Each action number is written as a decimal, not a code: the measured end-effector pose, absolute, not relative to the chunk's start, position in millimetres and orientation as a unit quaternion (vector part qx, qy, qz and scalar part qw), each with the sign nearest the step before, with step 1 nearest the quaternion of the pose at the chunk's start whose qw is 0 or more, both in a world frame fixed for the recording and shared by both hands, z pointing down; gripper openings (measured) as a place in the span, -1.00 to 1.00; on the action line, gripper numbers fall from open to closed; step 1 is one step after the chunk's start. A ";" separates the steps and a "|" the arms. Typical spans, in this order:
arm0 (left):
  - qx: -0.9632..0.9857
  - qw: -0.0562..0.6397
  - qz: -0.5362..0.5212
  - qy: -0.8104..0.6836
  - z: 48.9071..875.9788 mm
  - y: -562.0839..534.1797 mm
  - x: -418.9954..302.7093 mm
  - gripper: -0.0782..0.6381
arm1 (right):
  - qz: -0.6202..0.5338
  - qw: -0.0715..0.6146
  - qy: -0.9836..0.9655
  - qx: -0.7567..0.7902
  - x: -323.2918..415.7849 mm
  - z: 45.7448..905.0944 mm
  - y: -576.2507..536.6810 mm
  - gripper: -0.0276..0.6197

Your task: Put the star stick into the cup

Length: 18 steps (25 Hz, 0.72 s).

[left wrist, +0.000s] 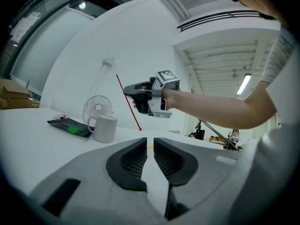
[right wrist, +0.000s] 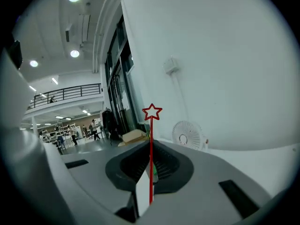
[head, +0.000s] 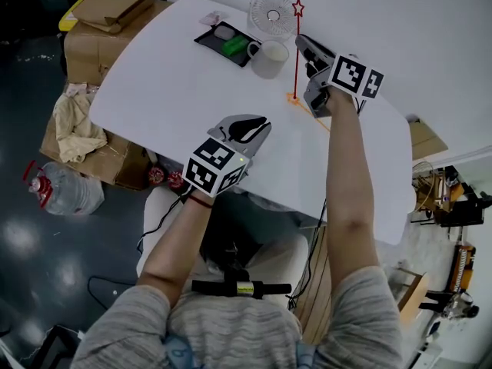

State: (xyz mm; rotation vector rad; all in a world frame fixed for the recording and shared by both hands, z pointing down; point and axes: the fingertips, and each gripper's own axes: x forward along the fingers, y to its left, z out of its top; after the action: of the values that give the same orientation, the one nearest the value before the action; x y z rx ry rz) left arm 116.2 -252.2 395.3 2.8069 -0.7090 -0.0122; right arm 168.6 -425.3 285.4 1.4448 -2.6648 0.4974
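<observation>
The star stick (head: 296, 52) is a thin red rod with an outlined star on top. It stands nearly upright just right of the white cup (head: 269, 58), with its lower end at or close above the table. My right gripper (head: 301, 46) is shut on the rod partway up. In the right gripper view the star stick (right wrist: 151, 125) rises from between the closed pads. From the left gripper view I see the star stick (left wrist: 129, 103), the right gripper (left wrist: 137, 97) and the cup (left wrist: 105, 128). My left gripper (head: 257, 125) hovers near the table's front edge, with its jaws close together and empty (left wrist: 150, 146).
A small white fan (head: 271, 12) stands behind the cup. A black tray (head: 209, 40) with a green item lies to its left. Orange marks (head: 307, 108) are on the white table (head: 169, 91). Cardboard boxes (head: 108, 21) and a water jug (head: 65, 191) sit off the table's left side.
</observation>
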 end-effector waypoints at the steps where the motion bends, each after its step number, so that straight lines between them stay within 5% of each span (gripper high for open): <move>1: 0.962 0.123 -0.003 -0.243 395.9 -252.3 116.3 -0.63 | 0.154 0.021 -0.866 0.475 168.0 278.9 -431.9 -0.85; 18: 0.961 0.128 -0.004 -0.243 397.3 -257.6 116.1 -0.63 | -0.016 -0.152 -0.803 0.576 187.5 223.8 -471.6 -0.85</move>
State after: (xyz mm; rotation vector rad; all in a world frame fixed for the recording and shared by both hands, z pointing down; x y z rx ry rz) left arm 116.1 -257.6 397.3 2.7969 -0.7082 -0.0121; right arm 187.5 -471.6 223.8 2.0093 -2.8004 -0.0575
